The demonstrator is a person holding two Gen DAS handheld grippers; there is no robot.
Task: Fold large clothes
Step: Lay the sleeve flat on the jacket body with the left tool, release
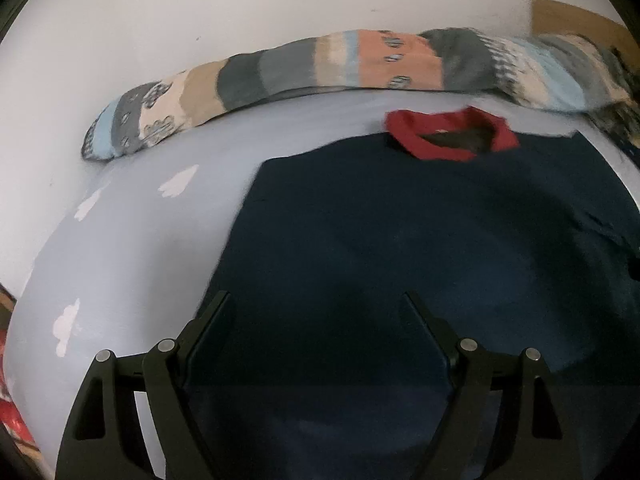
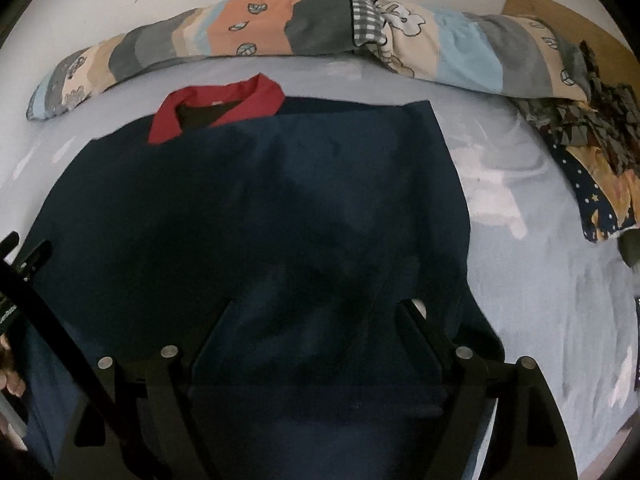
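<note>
A dark navy garment (image 1: 400, 232) with a red collar (image 1: 452, 136) lies spread on a pale blue bed sheet (image 1: 132, 240); it also shows in the right wrist view (image 2: 256, 208), collar (image 2: 216, 106) towards the far side. My left gripper (image 1: 316, 304) is open and empty, hovering over the garment's near left part. My right gripper (image 2: 320, 308) is open and empty over the garment's near right part. The left gripper's body (image 2: 28, 276) shows at the left edge of the right wrist view.
A rolled striped quilt (image 1: 320, 64) lies along the white wall at the far side; it also shows in the right wrist view (image 2: 280, 24). A patterned cloth pile (image 2: 592, 152) sits at the right of the bed. A wooden board (image 2: 560, 12) stands behind it.
</note>
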